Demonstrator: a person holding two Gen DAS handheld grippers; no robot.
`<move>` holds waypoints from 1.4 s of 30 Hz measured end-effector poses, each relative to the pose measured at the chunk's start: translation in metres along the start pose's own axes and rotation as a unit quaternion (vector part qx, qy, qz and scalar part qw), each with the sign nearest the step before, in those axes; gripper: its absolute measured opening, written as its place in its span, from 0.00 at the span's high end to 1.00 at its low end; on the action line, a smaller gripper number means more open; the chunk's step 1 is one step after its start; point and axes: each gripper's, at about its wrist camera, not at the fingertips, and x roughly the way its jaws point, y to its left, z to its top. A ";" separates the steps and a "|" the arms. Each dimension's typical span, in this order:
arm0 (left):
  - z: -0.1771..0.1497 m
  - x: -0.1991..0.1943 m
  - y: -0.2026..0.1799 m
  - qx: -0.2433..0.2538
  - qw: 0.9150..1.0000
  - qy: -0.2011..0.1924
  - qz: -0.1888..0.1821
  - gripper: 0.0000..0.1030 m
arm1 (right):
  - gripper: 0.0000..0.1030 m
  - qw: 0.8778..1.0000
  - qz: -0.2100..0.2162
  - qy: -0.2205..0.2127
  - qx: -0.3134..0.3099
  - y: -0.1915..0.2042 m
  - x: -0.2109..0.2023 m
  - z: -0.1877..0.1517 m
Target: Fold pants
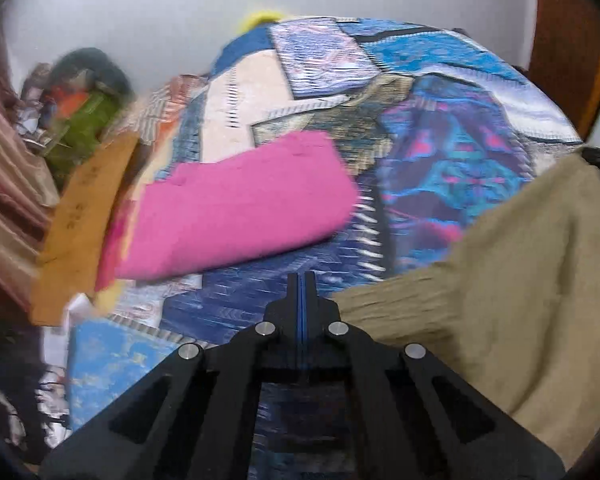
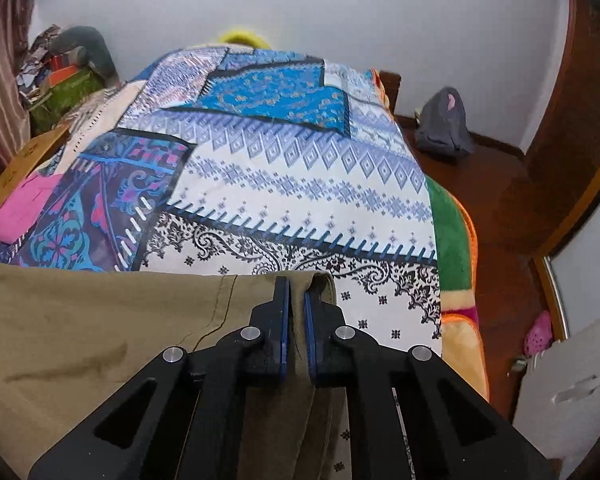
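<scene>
The khaki pants [image 2: 100, 340] lie on the bed's patchwork bedspread [image 2: 300, 184], seemingly mid-fold. The right claw [image 2: 296, 300] pinches their edge; the left claw [image 1: 302, 280] is closed, empty, beside them. Further folds probably remain.

Both views: even, soft indoor light, no hard shadows, no glare. Left wrist view heavy motion blur: pink cloth [image 1: 236, 204], bedsheet [image 1: 452, 160] pattern and khaki pants [image 1: 532, 280] all smeared. Right wrist view sharp, sheet print crisp. Strong fisheye bend + dark vignette at corners in both; wall [image 2: 380, 12] lines curve.
</scene>
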 end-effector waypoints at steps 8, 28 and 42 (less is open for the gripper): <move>0.010 -0.053 0.011 -0.025 0.995 -0.031 -0.091 0.99 | 0.74 0.999 0.040 -0.004 0.014 0.003 -0.051 0.004; -0.027 -0.052 -0.079 0.061 0.979 0.034 -0.190 0.84 | 0.57 0.969 0.192 0.107 -0.111 0.132 -0.065 -0.060; -0.042 -0.067 -0.059 0.059 0.989 0.008 -0.139 0.84 | 0.57 0.982 0.156 0.095 -0.051 0.077 -0.124 -0.129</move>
